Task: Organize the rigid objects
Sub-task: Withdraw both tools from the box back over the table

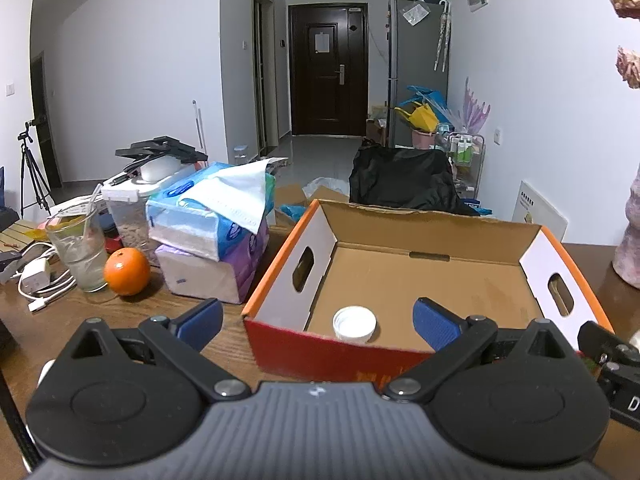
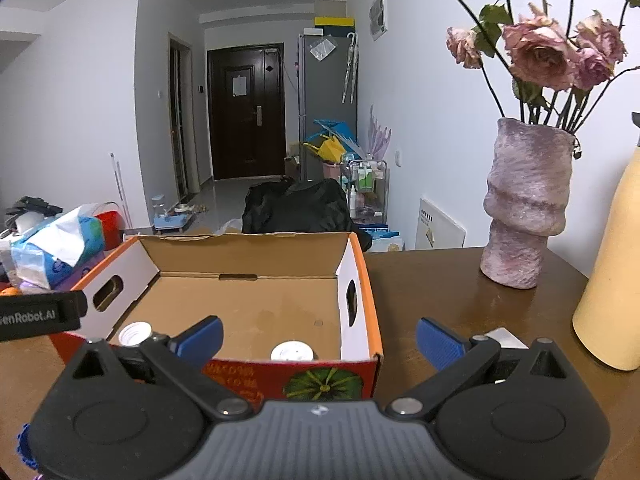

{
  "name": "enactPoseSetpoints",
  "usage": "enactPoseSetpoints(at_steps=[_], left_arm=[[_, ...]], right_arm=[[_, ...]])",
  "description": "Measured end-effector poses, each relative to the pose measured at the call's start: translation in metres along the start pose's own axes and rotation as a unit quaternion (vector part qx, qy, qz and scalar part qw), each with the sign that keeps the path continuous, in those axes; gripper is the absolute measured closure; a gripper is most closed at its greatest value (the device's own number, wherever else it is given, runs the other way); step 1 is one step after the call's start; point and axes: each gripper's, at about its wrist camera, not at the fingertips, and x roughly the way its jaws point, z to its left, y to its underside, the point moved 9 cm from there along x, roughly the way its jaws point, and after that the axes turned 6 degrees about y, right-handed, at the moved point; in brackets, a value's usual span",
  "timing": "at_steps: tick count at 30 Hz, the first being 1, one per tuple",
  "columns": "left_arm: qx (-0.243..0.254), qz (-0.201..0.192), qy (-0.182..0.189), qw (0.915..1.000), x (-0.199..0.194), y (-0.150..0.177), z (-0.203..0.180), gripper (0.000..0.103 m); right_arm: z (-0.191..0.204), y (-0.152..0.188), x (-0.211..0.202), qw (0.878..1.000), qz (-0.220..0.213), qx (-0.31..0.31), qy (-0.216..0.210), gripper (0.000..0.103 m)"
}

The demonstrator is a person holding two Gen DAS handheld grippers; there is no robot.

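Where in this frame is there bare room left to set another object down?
Most of the cardboard box floor is bare behind the two white caps. Bare tabletop lies between box and vase. Left of the box, tissue packs, orange and glass crowd it.

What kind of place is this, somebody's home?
Most likely a lived-in flat: a dark front door down a hallway, a fridge beside it, and a cluttered wooden table bearing a vase of dried roses.

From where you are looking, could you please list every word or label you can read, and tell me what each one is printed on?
"enRobot.AI": white print on the black device at the left edge of the right wrist view; its start is cut off.
"D": on a black part at the right edge of the left wrist view.
Yellow print on the cardboard box front: too blurred to read.
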Motion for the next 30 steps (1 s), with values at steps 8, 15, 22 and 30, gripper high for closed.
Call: enactPoseSetpoints(at_steps=[8, 15, 22, 30], left_arm=[[0.000, -0.004, 0.001, 1.0000, -0.026, 0.015, 0.010, 0.000], [0.004, -0.006, -0.003, 1.0000, -0.050, 0.033, 0.024, 0.000], [0.002, -0.006, -0.008, 0.9999, -0.074, 0.052, 0.039, 0.000], [-0.002, -0.002, -0.010, 0.9999, -0.098, 0.072, 0.055, 0.000]], right_arm=[[-0.004, 0.013, -0.026, 1.000, -0.004, -0.001, -0.005, 0.000], [-0.009, 0.028, -0.048, 1.000, -0.005, -0.002, -0.007, 0.000], [-0.010, 0.047, -0.069, 1.000, -0.001, -0.013, -0.006, 0.000], [-0.011, 0.073, -0.087, 0.999, 0.016, -0.039, -0.002, 0.000]])
